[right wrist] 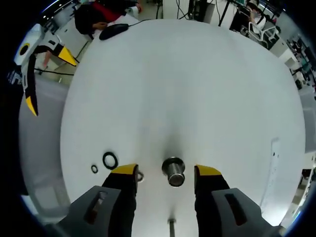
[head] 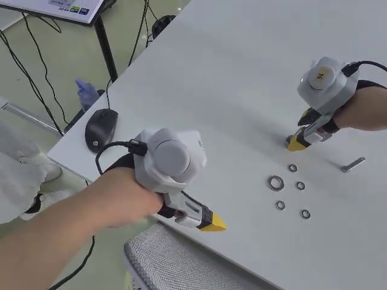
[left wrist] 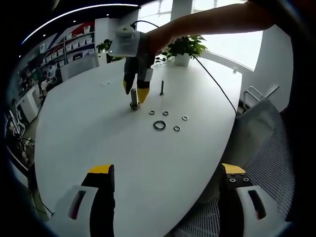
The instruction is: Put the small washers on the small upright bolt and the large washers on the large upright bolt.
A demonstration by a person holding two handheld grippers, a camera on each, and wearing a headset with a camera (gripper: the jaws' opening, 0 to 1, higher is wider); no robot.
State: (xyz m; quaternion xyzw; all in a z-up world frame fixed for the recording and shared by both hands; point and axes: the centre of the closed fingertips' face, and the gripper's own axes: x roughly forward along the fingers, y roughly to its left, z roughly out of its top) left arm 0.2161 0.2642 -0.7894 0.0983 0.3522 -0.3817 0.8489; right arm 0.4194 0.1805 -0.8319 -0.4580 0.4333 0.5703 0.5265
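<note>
The large upright bolt stands between the jaws of my right gripper, which is open with a gap on each side. My left gripper's view shows this bolt under the right gripper, and the thin small bolt upright just beyond. One large washer and several small washers lie flat on the white table, beside the small bolt. My left gripper is open, over the table's near edge, well short of the washers.
A black mouse lies at the table's left corner. A grey mesh chair back stands against the near edge under my left gripper. Cables and a blue bottle are on the floor to the left.
</note>
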